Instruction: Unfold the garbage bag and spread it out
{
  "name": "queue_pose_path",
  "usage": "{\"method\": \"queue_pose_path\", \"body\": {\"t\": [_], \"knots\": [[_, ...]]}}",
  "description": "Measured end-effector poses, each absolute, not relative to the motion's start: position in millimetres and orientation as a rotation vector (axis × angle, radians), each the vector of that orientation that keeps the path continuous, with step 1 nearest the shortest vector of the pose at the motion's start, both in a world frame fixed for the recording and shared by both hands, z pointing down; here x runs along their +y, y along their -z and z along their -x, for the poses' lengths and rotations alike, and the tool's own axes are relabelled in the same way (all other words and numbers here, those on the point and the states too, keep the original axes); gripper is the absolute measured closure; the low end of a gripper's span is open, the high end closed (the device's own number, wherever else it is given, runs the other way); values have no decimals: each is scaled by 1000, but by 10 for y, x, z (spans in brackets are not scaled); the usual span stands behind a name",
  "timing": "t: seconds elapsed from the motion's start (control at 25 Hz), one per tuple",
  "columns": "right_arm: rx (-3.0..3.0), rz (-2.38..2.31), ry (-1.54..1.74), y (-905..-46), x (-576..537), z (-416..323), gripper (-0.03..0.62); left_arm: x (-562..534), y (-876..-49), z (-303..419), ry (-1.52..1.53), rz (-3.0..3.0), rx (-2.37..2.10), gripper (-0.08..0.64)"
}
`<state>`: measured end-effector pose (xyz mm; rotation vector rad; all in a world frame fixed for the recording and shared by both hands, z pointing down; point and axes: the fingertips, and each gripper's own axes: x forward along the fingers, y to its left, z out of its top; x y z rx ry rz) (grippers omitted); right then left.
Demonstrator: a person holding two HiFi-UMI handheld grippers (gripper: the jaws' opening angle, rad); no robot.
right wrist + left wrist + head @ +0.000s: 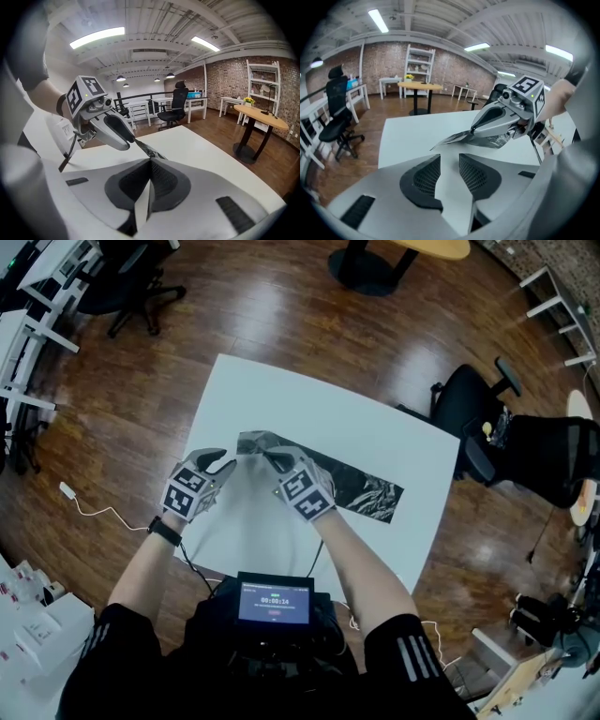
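White table, garbage bag, wood floor

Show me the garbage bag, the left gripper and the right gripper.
garbage bag [361,488]: head view, middle of the crinkled dark strip.
left gripper [228,463]: head view, between its fingertips.
right gripper [268,457]: head view, between its fingertips.

**Bare tabletop around the bag, clutter at the edges**

The white table is bare across the upper middle and lower left of the frame, leaving free passage there. The garbage bag lies as a dark strip from the centre toward the right. The left gripper and right gripper stand close together at the bag's left end, with little room between them. A black office chair crowds the table's right edge, and a chest-mounted screen blocks the lower middle.
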<state>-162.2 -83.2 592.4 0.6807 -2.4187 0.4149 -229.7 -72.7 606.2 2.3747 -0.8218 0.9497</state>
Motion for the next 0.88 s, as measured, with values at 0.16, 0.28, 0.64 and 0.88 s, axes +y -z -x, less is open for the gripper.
{"method": "queue_pose_path", "body": {"t": [0.16,0.28,0.64,0.88], "knots": [[-2414,-656,-388,-5927,-783,1635,577,-728,-6021,2129,-1242,-2634,-817,428],[-2412,-648,-387,-5942,-765,1634,577,-725,-6025,2013,-1444,-2789,-751,417],[-2421,-659,-389,-5924,-763,1609,577,-647,-6054,1863,-1569,-2849,-562,557],[-2417,-654,-391,-5935,-759,1584,575,-699,-6074,1922,-1559,-2842,-596,557]]}}
